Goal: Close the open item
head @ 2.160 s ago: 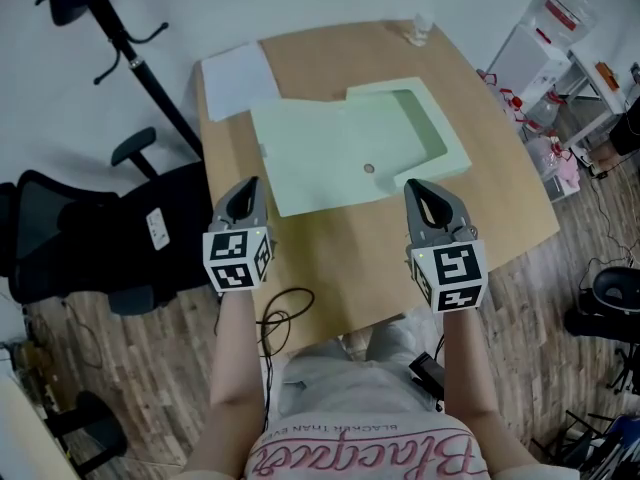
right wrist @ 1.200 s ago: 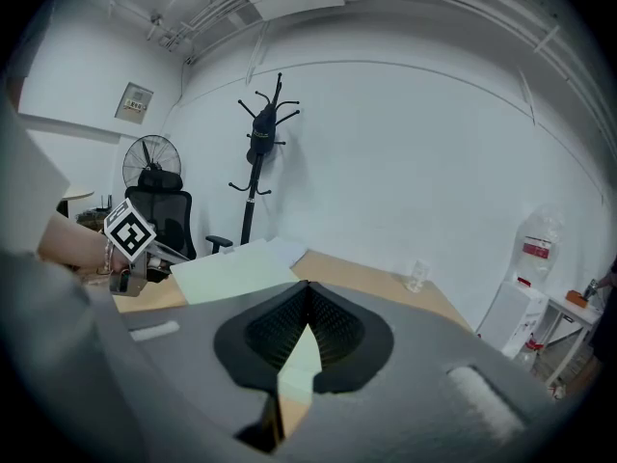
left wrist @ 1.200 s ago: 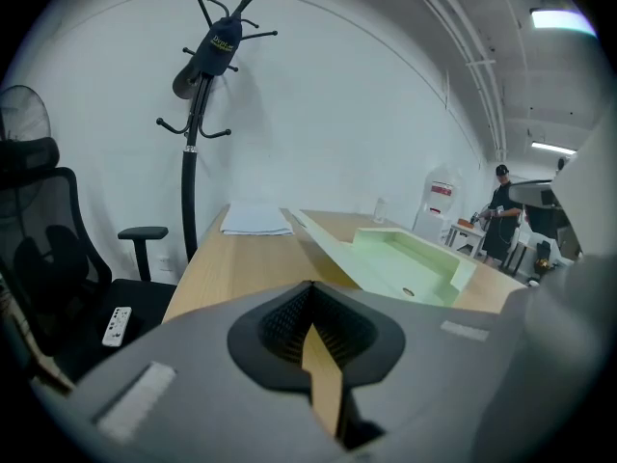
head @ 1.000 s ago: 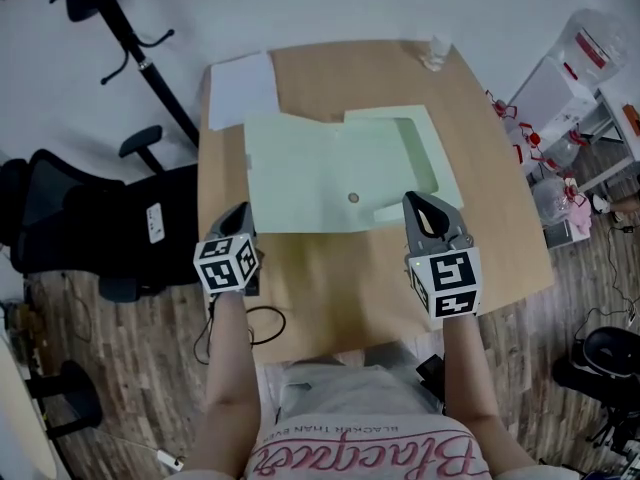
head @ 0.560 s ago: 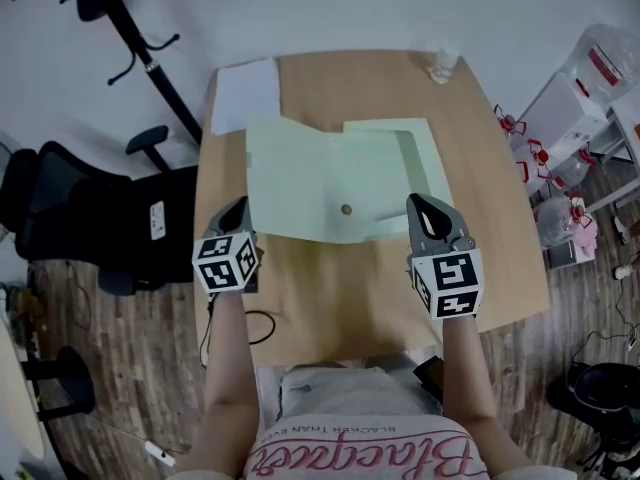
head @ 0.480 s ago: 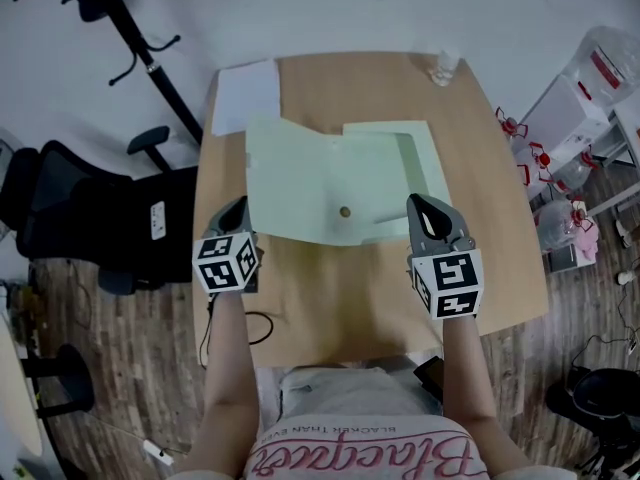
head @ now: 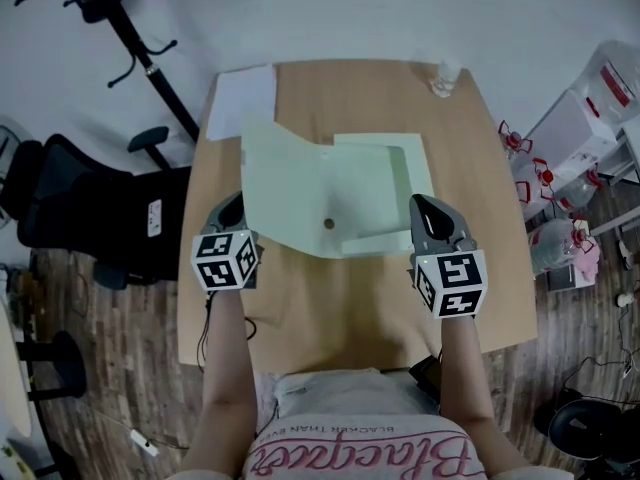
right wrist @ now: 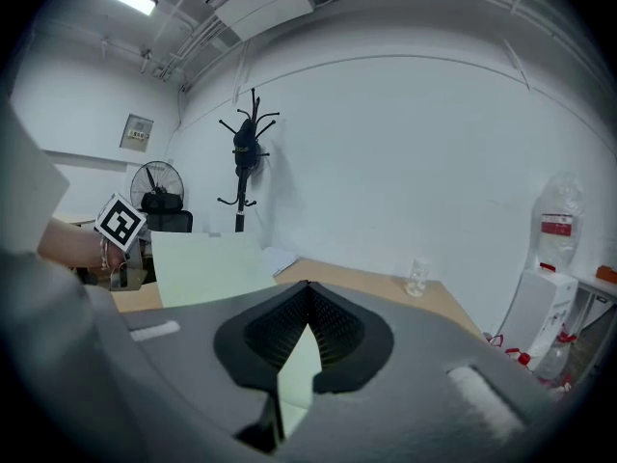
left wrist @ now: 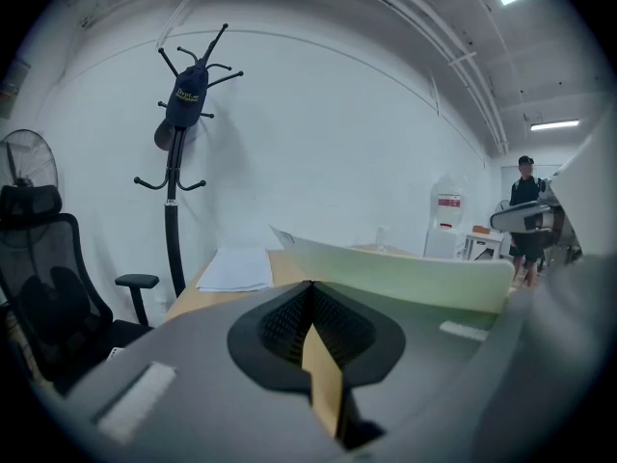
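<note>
A pale green folder [head: 330,193] lies open on the wooden table [head: 350,298], with a small round stud [head: 328,224] near its front edge. Its left flap [left wrist: 405,273] stands raised off the table; the same flap [right wrist: 207,263] shows in the right gripper view. My left gripper [head: 232,210] hovers just left of the folder's near left corner, shut and holding nothing. My right gripper [head: 432,213] hangs at the folder's near right corner, shut too, with nothing in it. Both sets of jaws meet at their tips in the gripper views.
A white sheet of paper [head: 243,100] lies at the table's far left corner and a small clear bottle [head: 443,78] at the far right. A black office chair [head: 90,213] and a coat stand [head: 120,18] are left of the table, water bottles [head: 600,88] to the right.
Both grippers have drifted a little over the near side of the table, jaws shut throughout. The folder lies where it was; the head view has shifted.
</note>
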Available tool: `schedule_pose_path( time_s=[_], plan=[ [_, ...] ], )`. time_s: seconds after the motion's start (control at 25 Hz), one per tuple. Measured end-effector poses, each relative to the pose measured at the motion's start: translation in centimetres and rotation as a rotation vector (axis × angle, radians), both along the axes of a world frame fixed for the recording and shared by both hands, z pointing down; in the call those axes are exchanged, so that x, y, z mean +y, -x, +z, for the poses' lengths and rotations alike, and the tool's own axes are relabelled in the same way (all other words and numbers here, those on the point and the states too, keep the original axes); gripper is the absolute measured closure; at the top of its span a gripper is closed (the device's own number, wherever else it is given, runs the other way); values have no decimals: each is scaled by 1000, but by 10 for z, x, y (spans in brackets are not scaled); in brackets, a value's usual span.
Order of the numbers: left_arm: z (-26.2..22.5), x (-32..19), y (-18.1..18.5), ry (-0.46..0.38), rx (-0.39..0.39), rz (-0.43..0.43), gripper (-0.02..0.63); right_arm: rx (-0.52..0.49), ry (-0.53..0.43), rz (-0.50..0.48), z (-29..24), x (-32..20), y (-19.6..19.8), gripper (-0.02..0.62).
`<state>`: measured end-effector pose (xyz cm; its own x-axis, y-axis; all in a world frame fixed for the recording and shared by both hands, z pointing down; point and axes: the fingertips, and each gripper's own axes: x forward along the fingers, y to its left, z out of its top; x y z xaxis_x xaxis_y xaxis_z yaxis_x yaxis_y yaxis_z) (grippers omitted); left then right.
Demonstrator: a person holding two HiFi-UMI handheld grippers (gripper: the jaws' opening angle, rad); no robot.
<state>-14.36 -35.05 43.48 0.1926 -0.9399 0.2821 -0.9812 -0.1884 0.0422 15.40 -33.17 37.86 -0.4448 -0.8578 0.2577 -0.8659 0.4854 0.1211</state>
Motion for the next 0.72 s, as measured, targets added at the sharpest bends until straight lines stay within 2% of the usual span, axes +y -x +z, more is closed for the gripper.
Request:
schedule_pose_path(
  time_s=[0.32, 0.72],
  plan=[
    [-16, -14, -44, -44, 12, 89, 592, -61, 31, -14, 6, -23, -18, 592],
    [-16, -35, -90, -45, 18, 120, 592, -74, 55, -14, 16, -35, -52, 594]
  ],
)
